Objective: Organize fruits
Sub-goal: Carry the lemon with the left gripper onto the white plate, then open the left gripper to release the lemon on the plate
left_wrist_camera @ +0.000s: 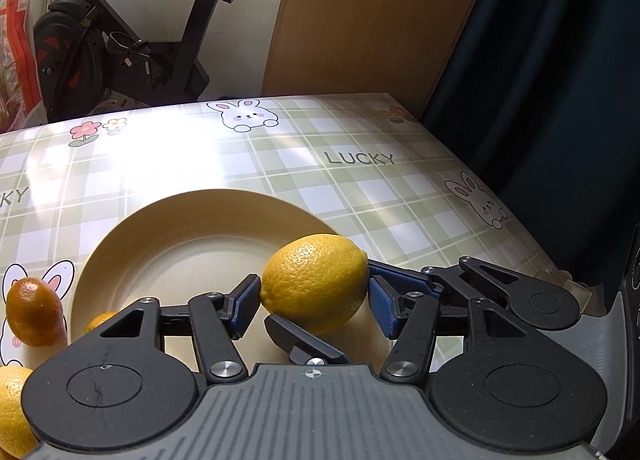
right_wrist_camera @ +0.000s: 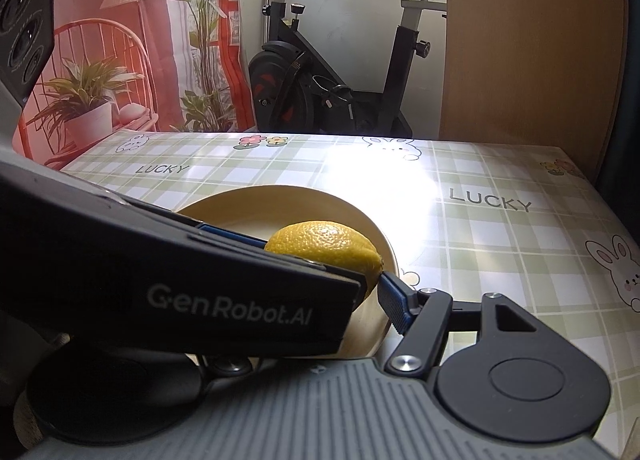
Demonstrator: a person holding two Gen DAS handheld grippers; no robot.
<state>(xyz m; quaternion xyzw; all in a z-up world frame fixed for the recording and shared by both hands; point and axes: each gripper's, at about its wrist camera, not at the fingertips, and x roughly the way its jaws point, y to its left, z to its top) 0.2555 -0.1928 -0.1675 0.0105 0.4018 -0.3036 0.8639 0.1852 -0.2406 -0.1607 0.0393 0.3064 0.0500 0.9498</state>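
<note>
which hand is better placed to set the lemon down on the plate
Left. Its fingers meet both sides of the lemon over the plate. On the right, only one finger shows, at the lemon's tip; the other is hidden.

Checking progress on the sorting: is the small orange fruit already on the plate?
No, the small orange fruit sits on the tablecloth left of the plate, outside its rim.

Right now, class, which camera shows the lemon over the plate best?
The left wrist view: the lemon appears nearly whole between blue pads. In the right wrist view a black gripper body hides its lower half.
</note>
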